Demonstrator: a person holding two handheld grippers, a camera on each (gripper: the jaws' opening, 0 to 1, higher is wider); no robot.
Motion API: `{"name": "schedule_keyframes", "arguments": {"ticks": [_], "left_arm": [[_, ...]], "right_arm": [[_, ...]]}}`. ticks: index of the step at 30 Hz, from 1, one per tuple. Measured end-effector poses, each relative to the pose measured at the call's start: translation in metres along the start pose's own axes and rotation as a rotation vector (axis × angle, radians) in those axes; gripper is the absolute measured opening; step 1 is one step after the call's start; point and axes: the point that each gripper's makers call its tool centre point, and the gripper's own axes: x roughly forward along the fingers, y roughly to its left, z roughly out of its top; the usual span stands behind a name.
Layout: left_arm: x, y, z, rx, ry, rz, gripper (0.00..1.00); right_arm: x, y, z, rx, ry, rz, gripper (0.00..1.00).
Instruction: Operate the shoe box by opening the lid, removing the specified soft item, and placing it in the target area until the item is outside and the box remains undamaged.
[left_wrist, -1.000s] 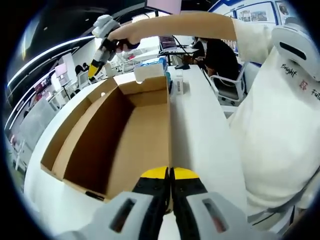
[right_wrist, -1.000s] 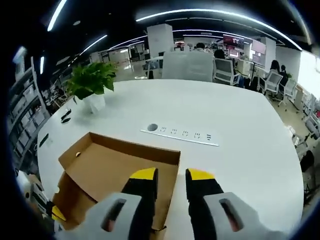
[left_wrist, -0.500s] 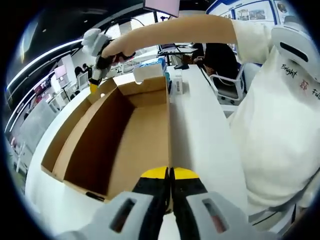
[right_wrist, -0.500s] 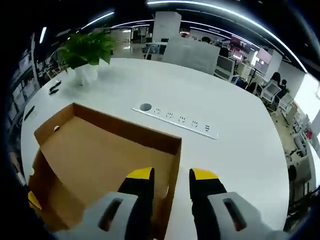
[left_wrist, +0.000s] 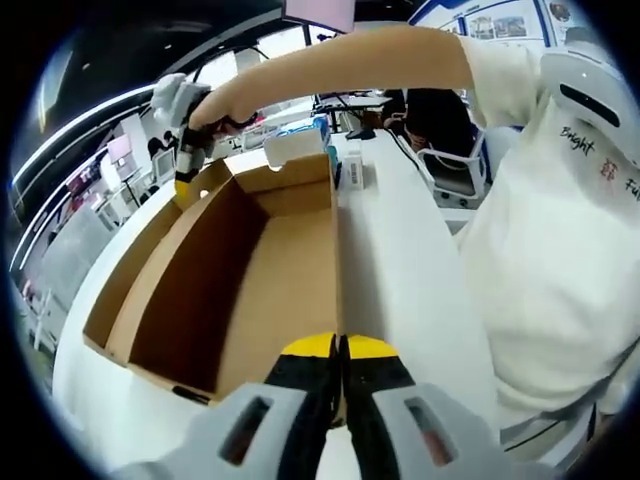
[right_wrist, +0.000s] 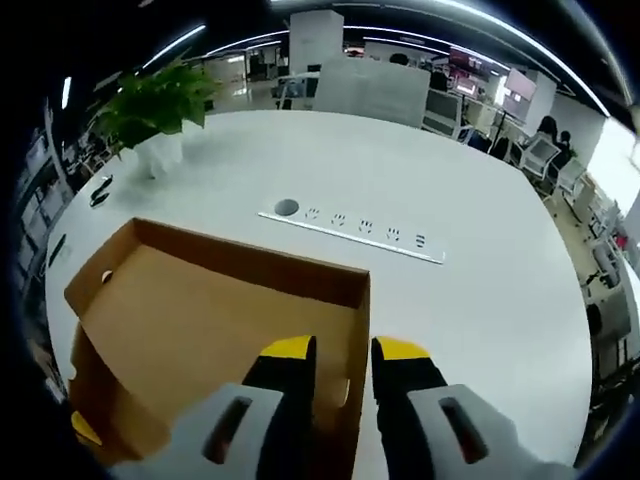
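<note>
**A:** Where's the box?

**B:** Right by me. My left gripper (left_wrist: 340, 350) has its fingers pressed shut on the near wall of the open brown cardboard shoe box (left_wrist: 250, 280). It sits on the white round tabletop (right_wrist: 480, 290). My right gripper (right_wrist: 335, 352) has its fingers a little apart, one on each side of the far wall.

**A:** How will it handle?

**B:** Light, thin and bendy, I think. Hold a wall edge softly. The inside I can see is bare.

**A:** What changed?

**B:** My right gripper came down to the far corner.
</note>
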Motion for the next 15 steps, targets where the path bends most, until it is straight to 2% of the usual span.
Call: {"name": "schedule_keyframes", "arguments": {"ticks": [6, 11, 13, 15], "left_arm": [[0.000, -0.002, 0.000, 0.008, 0.000, 0.003, 0.01], [0.001, -0.004, 0.000, 0.028, -0.002, 0.005, 0.01], [0.001, -0.004, 0.000, 0.035, -0.005, 0.008, 0.01], [0.001, -0.002, 0.000, 0.034, -0.005, 0.006, 0.01]], "right_arm": [[0.005, 0.000, 0.000, -0.009, 0.002, -0.003, 0.22], [0.018, -0.006, 0.001, 0.006, 0.027, -0.015, 0.23], [0.025, -0.002, 0.003, -0.004, 0.045, 0.006, 0.23], [0.024, -0.002, -0.001, 0.000, 0.056, -0.017, 0.17]]}}
